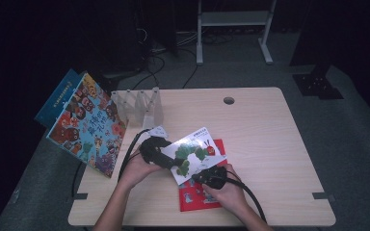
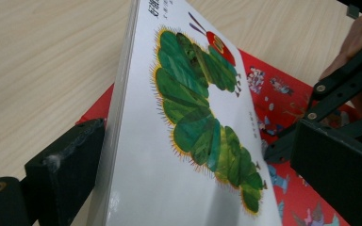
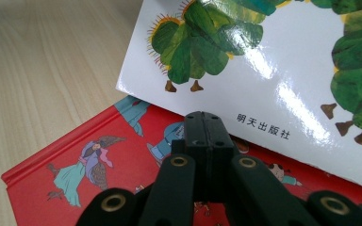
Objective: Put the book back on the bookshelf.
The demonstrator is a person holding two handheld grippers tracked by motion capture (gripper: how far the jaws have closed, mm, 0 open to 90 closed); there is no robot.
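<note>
Caterpillar book [image 1: 196,150] clamped betw. L claw [image 1: 169,162] pads, tilted over red book [image 1: 198,195]; R claw [image 1: 207,179] clenched empty on red cover.

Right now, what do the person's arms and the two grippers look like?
Both forearms are bare, no sleeves in view. The left gripper and right gripper are black, each trailing a black cable. Their jaws are blocky black pads on linkage bars with brass-coloured pivot rings.

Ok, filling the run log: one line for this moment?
left gripper: shut on caterpillar book | right gripper: shut, pressing on red book | table
</note>
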